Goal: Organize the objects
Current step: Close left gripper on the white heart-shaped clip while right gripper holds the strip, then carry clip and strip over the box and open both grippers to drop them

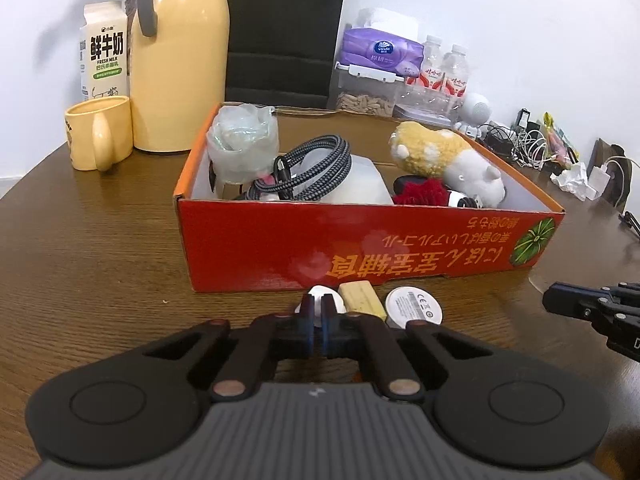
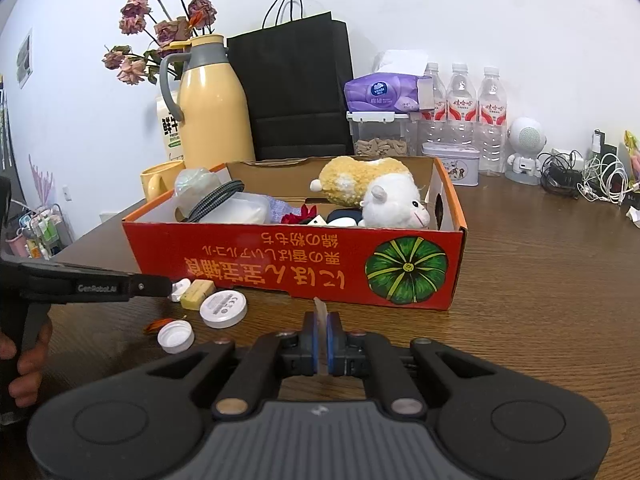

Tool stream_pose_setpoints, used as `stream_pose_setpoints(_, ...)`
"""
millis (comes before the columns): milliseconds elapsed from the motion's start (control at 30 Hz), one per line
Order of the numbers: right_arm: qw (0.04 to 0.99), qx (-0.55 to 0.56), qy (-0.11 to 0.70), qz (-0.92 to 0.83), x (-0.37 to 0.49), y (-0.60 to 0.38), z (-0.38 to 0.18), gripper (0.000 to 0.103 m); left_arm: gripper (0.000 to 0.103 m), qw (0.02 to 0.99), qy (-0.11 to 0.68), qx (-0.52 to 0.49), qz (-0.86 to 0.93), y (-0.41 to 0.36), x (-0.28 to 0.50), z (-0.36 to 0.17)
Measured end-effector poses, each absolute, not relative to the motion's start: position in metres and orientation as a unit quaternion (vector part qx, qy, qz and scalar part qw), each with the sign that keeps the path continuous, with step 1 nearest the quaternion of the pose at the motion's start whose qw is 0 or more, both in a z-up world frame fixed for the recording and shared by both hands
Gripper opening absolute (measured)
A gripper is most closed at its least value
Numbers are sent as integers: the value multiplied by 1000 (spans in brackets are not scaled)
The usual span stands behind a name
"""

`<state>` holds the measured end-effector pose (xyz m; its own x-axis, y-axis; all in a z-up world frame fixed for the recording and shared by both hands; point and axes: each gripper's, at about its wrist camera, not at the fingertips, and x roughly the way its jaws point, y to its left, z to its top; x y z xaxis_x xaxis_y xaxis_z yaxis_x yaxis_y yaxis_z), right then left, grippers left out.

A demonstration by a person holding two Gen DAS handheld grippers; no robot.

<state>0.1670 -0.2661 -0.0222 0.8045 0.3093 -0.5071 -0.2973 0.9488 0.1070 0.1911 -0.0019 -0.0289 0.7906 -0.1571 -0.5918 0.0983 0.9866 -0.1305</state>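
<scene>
- brown wood-grain table point(image 2: 540, 280) spread wide under everything, and on it sat the red cardboard box point(image 1: 360, 248), open-topped, printed with a green pumpkin at one end.
- inside the box lay a yellow-and-white plush sheep point(image 2: 380, 196) at the pumpkin end, a coiled braided cable point(image 1: 312, 168) toward the other, a clear plastic bag point(image 1: 240, 144) in the far corner.
- behind the box stood a tall yellow thermos point(image 1: 180, 60) with a yellow mug point(image 1: 100, 136) beside it.
- left gripper point(image 1: 318, 312) was down low just before the box's front wall, its jaws drawn in tight on a small white earbud case point(image 2: 180, 288), which rested on the table touching a pale yellow eraser block point(image 2: 198, 294).
- right gripper point(image 2: 321, 320) hovered near the box's pumpkin end, jaws pressed together on a thin clear sliver point(image 2: 319, 306) that stuck up between the pads; what it was, i couldn't tell.
- white round disc point(image 2: 223, 308) lay just beside the eraser block, label side up.
- white bottle cap point(image 2: 176, 336) sat a little nearer, apart from the disc.
</scene>
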Motion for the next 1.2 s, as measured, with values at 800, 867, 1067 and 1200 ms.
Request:
stream_pose_setpoints(800, 950, 5, 266, 162, 159, -259, -22, 4, 25, 943, 324, -1, -70, -12, 201, -35)
stream_pose_setpoints(867, 950, 4, 266, 162, 158, -257, -22, 4, 25, 944, 322, 0, -66, -12, 199, -35)
stream_pose_setpoints(1067, 951, 0, 262, 164, 156, -252, -21, 4, 25, 952, 299, -2, -63, -12, 185, -24)
stream_pose_setpoints(1200, 955, 2, 247, 164, 155, -250, -11, 4, 25, 958, 277, -8, -79, -13, 176, -6)
